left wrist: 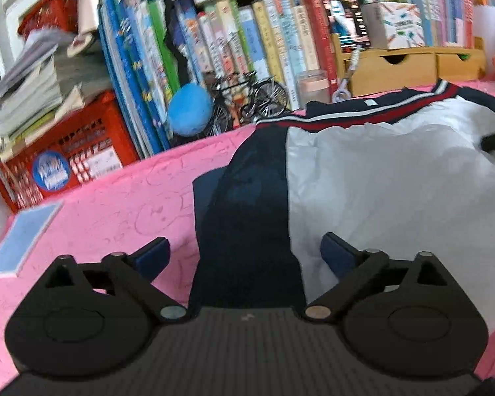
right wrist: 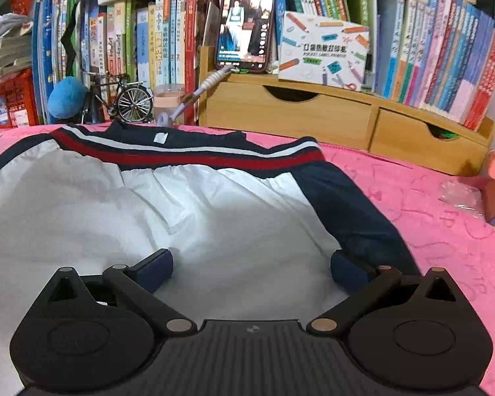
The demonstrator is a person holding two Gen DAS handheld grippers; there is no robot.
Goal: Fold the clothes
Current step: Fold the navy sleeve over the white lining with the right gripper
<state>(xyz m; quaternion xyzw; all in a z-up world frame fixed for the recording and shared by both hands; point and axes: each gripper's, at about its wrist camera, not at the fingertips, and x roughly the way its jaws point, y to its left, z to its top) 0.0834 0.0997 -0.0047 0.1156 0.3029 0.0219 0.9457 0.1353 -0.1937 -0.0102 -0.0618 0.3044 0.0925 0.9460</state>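
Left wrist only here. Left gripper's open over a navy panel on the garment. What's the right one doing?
Observer: The right gripper is open too, holding nothing, low over the white part of the garment.
Operator: Which garment edge is it near?
Observer: Its right finger sits by the navy side panel, at the edge opposite yours.
Operator: Can't read that dark slab on the wooden organizer. What is it?
Observer: A phone, screen lit, propped upright against the books on the wooden drawer organizer.
Operator: Anything right of the garment?
Observer: Crumpled clear plastic lies on the pink cloth, apart from the garment.
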